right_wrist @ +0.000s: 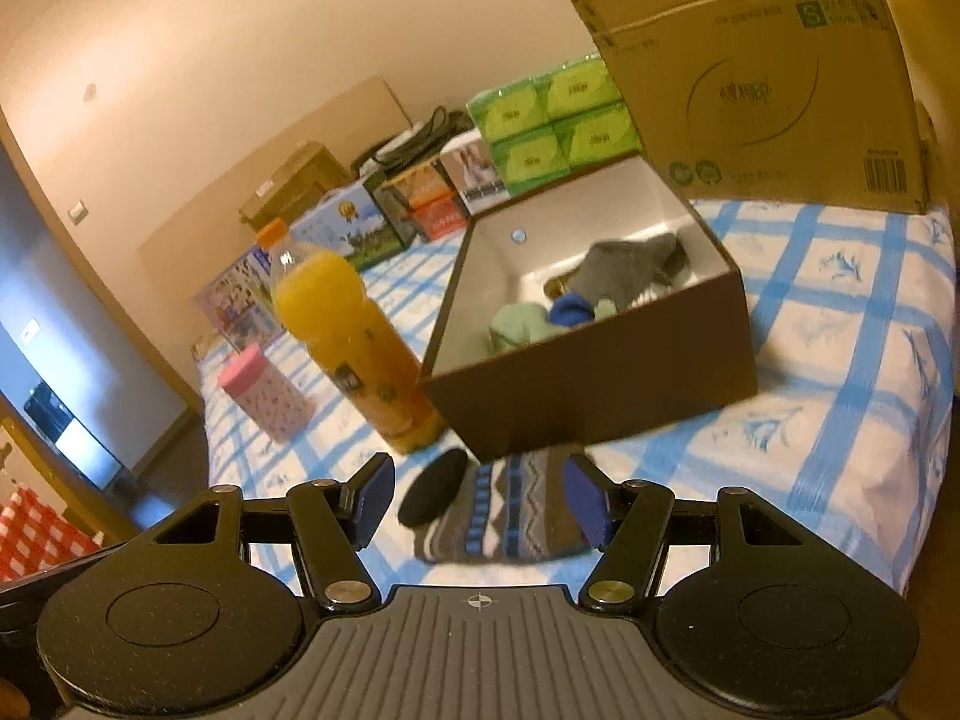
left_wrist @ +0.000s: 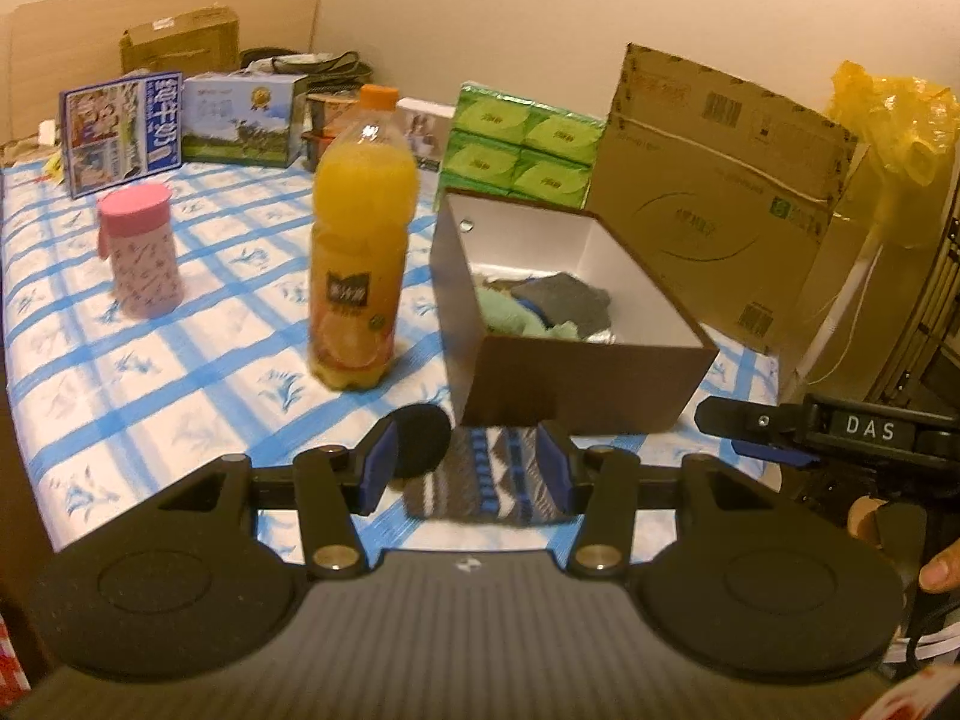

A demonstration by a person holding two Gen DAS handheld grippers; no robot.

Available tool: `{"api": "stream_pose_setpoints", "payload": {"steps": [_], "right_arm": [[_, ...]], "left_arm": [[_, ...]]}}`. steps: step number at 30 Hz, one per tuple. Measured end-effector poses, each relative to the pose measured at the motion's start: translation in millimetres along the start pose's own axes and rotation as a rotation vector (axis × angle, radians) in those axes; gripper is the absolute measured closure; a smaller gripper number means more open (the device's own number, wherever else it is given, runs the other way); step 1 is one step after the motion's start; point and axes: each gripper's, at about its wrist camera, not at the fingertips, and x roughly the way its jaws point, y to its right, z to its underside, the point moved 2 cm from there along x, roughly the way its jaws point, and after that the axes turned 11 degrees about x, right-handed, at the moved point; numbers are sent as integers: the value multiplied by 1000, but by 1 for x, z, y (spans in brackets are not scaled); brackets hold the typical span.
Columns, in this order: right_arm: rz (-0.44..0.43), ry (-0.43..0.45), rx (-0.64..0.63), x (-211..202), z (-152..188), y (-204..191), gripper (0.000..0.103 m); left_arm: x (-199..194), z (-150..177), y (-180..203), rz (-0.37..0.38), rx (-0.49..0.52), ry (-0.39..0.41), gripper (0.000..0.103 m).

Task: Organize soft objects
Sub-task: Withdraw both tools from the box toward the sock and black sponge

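**Both hand-held grippers hovered over the last sock, jaws spread**

Left hand-held gripper [left_wrist: 465, 468] stood with its blue pads apart, framing the patterned sock [left_wrist: 489, 483] without pressing on it; nothing was pinched. Its downward tilt suited a pick from above, since the sock lay flat on the checked tabletop [left_wrist: 180, 360].

Going left to right across that tabletop: a pink cup [left_wrist: 141, 252] stood well clear, then an orange juice bottle [left_wrist: 360, 240] just beside the brown box [left_wrist: 576, 372]. Both were hard things and, by my reading, were left standing because the task concerned only soft ones. A black round pad [left_wrist: 420, 441] lay touching the sock's left edge, near the box's front wall. Inside the box a green cloth [left_wrist: 510, 315] and a grey sock [left_wrist: 567, 300] were already heaped, so it seemed to serve as the collecting place.

Further right, the right hand-held gripper [right_wrist: 480, 504] was likewise spread, with the same patterned sock between its pads but not gripped. A large cardboard box [left_wrist: 720, 198] stood behind.
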Motion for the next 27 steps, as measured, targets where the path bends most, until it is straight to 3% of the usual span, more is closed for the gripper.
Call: {"api": "stream_pose_setpoints", "payload": {"steps": [9,13,27], "right_arm": [[17,-54,-33,14,22,-8,41],[24,-78,-56,19,31,-12,41],[93,-131,-109,49,51,-4,41]], "left_arm": [[-5,19,-11,-31,-17,-32,54],[-4,24,-13,-45,-17,-47,49],[16,43,-17,-67,-15,-121,49]]}}
